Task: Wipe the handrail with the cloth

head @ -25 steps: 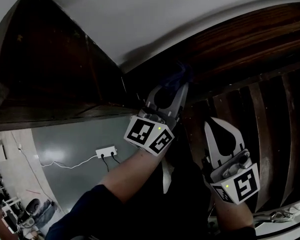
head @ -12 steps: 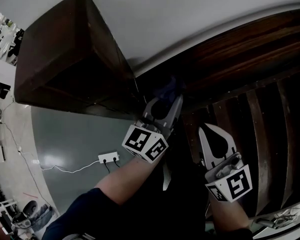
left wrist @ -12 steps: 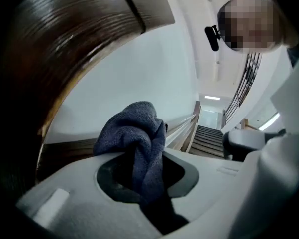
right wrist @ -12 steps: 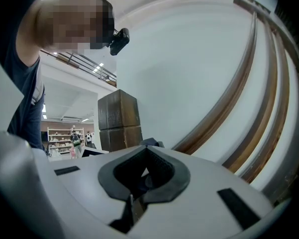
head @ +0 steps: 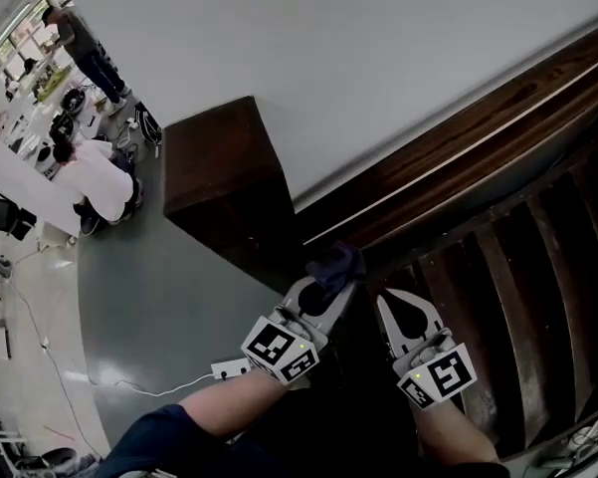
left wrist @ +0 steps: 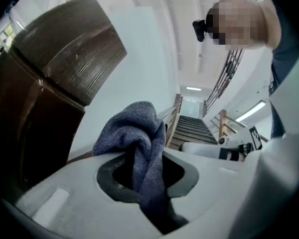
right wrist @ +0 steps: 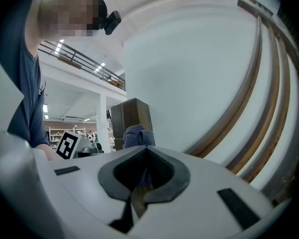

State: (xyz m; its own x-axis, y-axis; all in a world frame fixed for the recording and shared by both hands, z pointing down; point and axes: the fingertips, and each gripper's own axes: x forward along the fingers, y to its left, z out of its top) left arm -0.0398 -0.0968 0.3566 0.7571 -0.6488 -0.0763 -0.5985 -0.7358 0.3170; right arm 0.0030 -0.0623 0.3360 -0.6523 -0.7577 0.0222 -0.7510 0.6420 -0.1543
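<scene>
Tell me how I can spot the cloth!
Find the big dark wooden post at the low end of the handrail. Right where they meet, the left tongs pinch the cloth. It is the only soft, crumpled, blue-grey thing among all that hard brown wood.

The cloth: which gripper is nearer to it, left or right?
Left. The left gripper is shut on the cloth; the right gripper, shut and empty, sits beside it, not touching it.
</scene>
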